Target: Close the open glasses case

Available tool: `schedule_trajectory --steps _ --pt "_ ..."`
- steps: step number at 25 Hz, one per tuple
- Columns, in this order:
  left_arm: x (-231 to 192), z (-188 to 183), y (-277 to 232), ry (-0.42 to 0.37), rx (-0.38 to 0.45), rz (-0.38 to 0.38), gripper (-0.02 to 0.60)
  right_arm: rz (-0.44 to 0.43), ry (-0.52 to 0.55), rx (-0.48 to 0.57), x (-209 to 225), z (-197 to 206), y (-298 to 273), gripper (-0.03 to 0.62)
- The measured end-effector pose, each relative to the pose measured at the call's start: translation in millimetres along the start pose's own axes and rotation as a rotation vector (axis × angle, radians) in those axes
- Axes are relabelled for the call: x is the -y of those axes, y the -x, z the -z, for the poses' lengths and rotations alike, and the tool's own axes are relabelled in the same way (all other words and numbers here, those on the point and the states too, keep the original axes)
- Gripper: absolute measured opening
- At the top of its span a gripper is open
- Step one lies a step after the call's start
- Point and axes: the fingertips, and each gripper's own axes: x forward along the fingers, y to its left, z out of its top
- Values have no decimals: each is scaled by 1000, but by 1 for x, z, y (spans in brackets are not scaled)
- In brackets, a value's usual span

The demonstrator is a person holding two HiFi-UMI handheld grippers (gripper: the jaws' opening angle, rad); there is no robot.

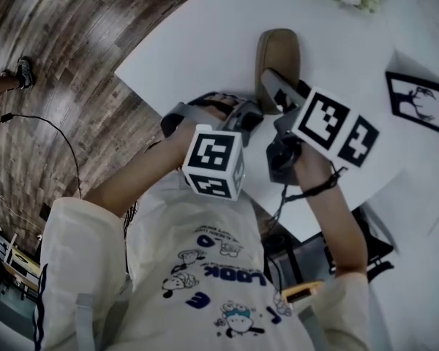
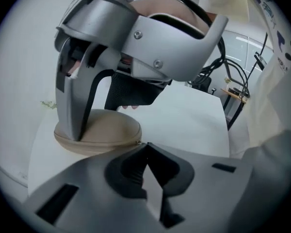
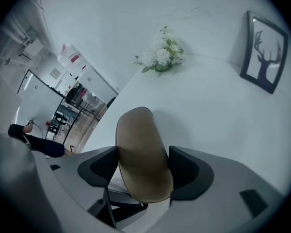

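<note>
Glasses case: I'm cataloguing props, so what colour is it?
The glasses case is plain tan, clearest in the right gripper view.

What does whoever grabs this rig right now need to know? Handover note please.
Left tongs: shut, empty, just short of the glasses case.
Right tongs: straddling the case's near end, pads against both sides.
Case: flat on the white table, lid down on the base; the seam looks closed in the left gripper view.
Done: lid appears shut.
Left: confirm the seam is closed all round, then release and back off.
</note>
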Motion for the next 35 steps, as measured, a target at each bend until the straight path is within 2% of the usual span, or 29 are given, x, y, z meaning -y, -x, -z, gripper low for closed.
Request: schedule_trajectory --steps 4,8,11,13,15,17,18,20,23,25,27,29,32,35 --pt "-7 6 5 39 2 4 2 8 -34 25 -2 -2 -1 316" --pt "-20 24 17 94 -19 -4 2 -89 -45 34 -5 -8 7 316" --pt "-30 39 31 131 -32 -16 2 -134 -19 60 -3 -18 23 316" --pt "-40 49 40 136 -51 -42 2 -152 45 66 -3 -26 32 316" --pt "-52 59 50 148 -68 -75 2 -163 173 67 -4 -31 39 316" --pt "-68 70 61 170 -85 -117 2 -176 363 64 -9 -30 41 316" --pt "-79 76 67 183 -93 -144 2 -177 502 63 -14 -28 40 316" --pt "-101 88 78 212 -108 -201 2 -151 858 65 -27 -24 39 316" --pt "-126 98 92 246 -115 -257 2 -16 1420 48 -41 -19 34 316" --pt "-133 100 94 243 -121 -269 2 47 1651 62 -46 -20 22 316" --pt "-134 100 93 233 -129 -271 2 46 1766 65 -50 -21 4 316" --pt "-132 100 91 234 -126 -268 2 32 1834 29 -55 -22 -10 316" --pt "-131 100 91 246 -110 -266 2 64 1953 -15 -60 -28 -27 316" --pt "-133 100 93 272 -87 -290 2 73 2003 -39 -61 -29 -36 318"
